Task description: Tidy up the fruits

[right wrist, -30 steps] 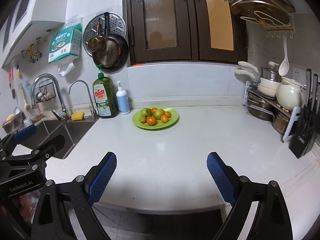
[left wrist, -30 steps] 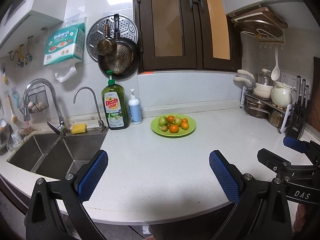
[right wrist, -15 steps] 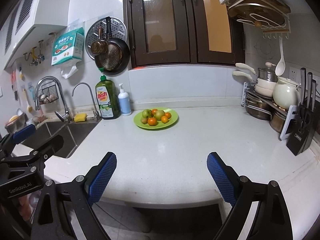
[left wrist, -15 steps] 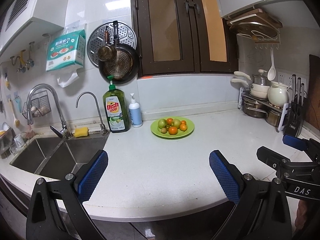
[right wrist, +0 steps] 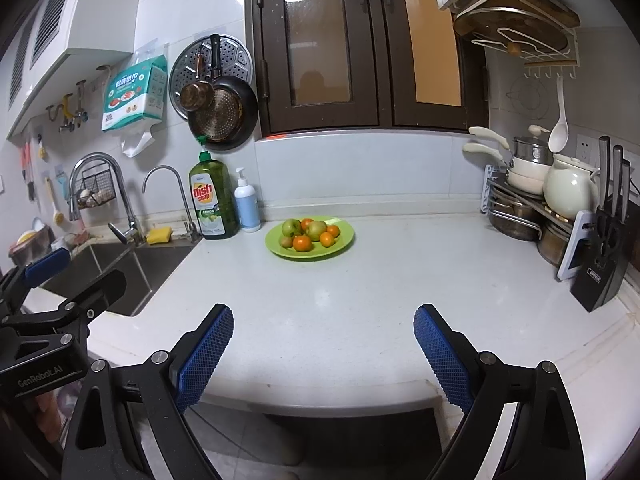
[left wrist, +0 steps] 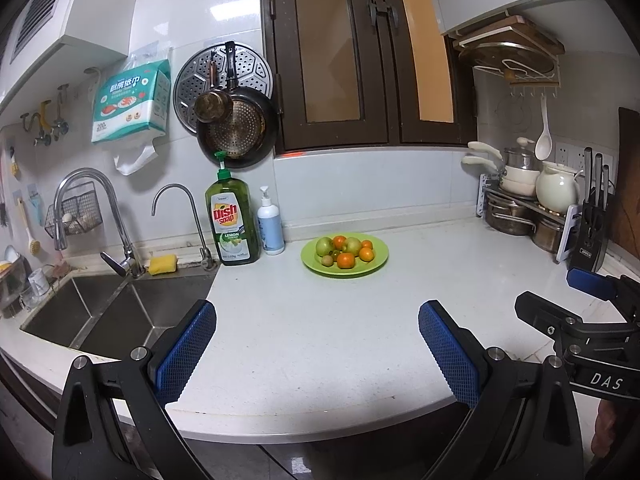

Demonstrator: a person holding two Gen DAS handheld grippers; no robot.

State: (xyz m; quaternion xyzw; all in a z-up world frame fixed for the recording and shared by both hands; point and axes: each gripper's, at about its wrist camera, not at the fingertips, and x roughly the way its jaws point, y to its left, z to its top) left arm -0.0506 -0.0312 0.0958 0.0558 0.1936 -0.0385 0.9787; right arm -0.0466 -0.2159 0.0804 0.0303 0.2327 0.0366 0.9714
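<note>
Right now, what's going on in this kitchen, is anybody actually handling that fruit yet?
Not yet. A person holds two grippers at the near edge of the white counter, the left gripper and the right gripper, both open and empty. The fruit, green apples and small oranges, sits untouched on the green plate by the back wall, beside the dish soap bottle.

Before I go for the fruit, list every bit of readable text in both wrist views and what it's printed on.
"Dish soap" and "LEMON": green bottle.
"DAS": body of the right gripper.
"GenRobot.AI": body of the left gripper.
"200": lower corner of the tissue pack; its large Chinese characters are too blurred to read reliably.
Knife block label: too small to read.
White pump bottle: no legible text.
</note>
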